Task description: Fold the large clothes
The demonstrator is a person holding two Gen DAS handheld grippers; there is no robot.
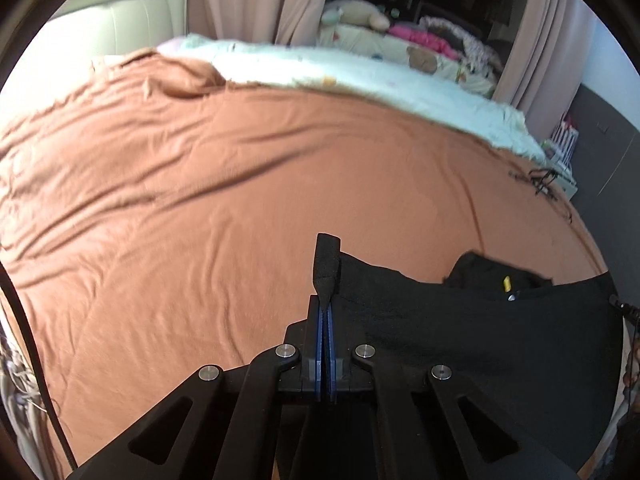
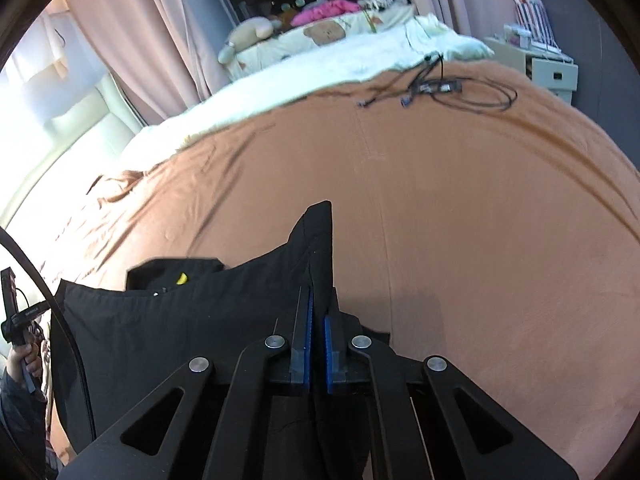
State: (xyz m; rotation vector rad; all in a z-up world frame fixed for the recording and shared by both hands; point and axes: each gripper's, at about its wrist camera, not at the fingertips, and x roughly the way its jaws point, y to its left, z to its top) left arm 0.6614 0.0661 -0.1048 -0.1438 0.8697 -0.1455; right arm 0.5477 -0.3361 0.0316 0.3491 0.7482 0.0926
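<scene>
Your bed [image 1: 200,200], spread with a rust-orange sheet [image 2: 460,220], fills a curtained room, a white blanket [image 1: 360,80] along its far edge and cables [image 2: 440,88] nearby. No writing is legible. You angle both tools downward: left tongs [image 1: 328,264] and right tongs [image 2: 320,240] each clamp a corner of the black garment [image 1: 460,340], stretched between them over the near edge.
</scene>
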